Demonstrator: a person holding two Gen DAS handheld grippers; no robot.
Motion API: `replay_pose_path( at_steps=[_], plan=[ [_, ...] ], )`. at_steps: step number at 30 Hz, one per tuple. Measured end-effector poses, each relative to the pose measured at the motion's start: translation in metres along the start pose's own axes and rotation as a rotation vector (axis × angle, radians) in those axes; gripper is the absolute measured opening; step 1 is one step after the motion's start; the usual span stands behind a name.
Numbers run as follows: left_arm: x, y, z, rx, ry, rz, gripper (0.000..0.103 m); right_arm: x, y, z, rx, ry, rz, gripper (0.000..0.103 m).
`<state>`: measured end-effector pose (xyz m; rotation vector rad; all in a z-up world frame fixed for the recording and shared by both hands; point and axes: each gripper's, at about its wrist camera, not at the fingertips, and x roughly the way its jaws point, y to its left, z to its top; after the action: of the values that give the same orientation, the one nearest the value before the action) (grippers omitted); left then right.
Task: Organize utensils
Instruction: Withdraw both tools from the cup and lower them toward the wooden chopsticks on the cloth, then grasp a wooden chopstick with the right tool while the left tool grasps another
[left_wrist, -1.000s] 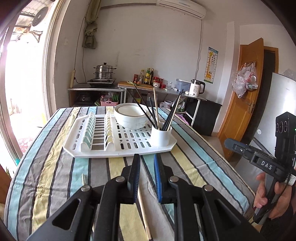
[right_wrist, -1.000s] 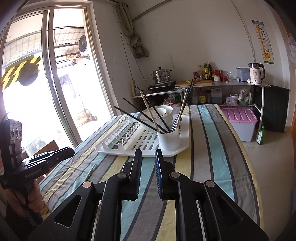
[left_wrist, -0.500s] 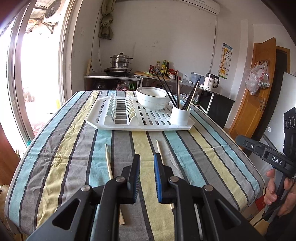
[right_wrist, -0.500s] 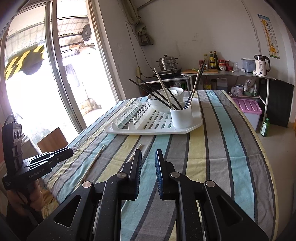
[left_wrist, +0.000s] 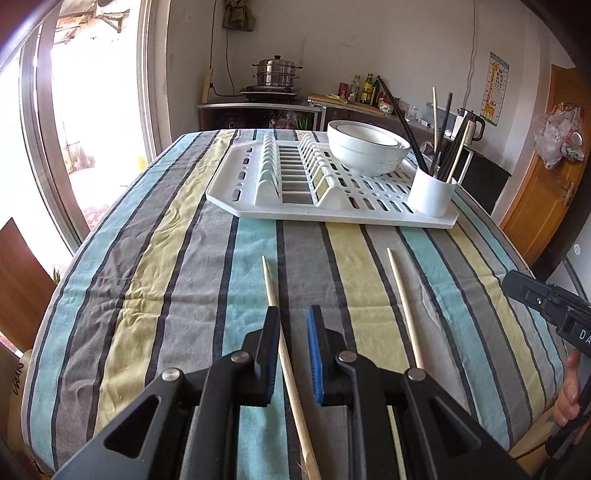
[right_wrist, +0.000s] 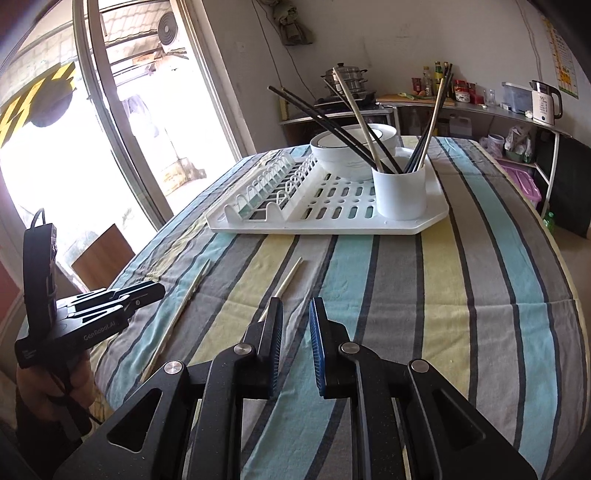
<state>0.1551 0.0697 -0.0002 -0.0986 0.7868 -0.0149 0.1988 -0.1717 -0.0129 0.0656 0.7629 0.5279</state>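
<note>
Above the near edge of the table (left_wrist: 155, 236), the left tool (left_wrist: 293, 314) points downward with its jaws parted by a narrow gap and nothing gripped. One bare wooden chopstick (left_wrist: 271, 284) lies on the striped tablecloth (left_wrist: 177, 206) directly below that gap, running from the near edge toward the table's centre; whether the pads touch it cannot be told. A second wooden chopstick (left_wrist: 402, 299) lies just to the right, roughly parallel and apart from the first.

The right tool (right_wrist: 295, 306) hangs over the same near edge, jaws likewise slightly parted and holding nothing. The nearer chopstick (right_wrist: 286, 284) passes under its left finger (right_wrist: 275, 321); the other chopstick (right_wrist: 188, 295) lies further left, near the left tool (right_wrist: 147, 291), which a hand (right_wrist: 55, 384) holds at the left of that view. The person's other hand (left_wrist: 569, 391) shows at the right margin of the left wrist view, gripping the right tool's handle.

Toward the far end of the table sits a white drying rack (left_wrist: 258, 199). At the rack's near right corner stands a white utensil cup (left_wrist: 432, 192) holding several dark and pale chopsticks (left_wrist: 448, 122) upright and fanned. Behind the cup, on the rack, rest stacked white bowls (left_wrist: 365, 147).
</note>
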Motion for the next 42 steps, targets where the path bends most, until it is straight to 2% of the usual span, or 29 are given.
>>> replay_pose_path(
  at_steps=[10, 20, 25, 34, 37, 42],
  plan=[
    [0.040, 0.008, 0.020, -0.009, 0.100, 0.013, 0.016, 0.064, 0.014, 0.024, -0.021, 0.127, -0.013, 0.015],
    [0.060, 0.009, 0.027, -0.014, 0.148, 0.002, 0.016, 0.105, 0.013, 0.037, -0.009, 0.208, -0.046, 0.015],
    [0.067, 0.012, 0.026, -0.031, 0.172, 0.011, 0.016, 0.116, 0.012, 0.040, -0.008, 0.229, -0.072, 0.015],
    [0.072, 0.006, 0.030, 0.002, 0.168, 0.035, 0.016, 0.129, 0.021, 0.043, -0.044, 0.252, -0.146, 0.015],
    [0.073, 0.003, 0.030, 0.015, 0.166, 0.047, 0.015, 0.131, 0.024, 0.043, -0.059, 0.255, -0.163, 0.010],
    [0.074, 0.004, 0.031, 0.015, 0.167, 0.047, 0.007, 0.129, 0.021, 0.044, -0.036, 0.250, -0.134, 0.007]
  ],
)
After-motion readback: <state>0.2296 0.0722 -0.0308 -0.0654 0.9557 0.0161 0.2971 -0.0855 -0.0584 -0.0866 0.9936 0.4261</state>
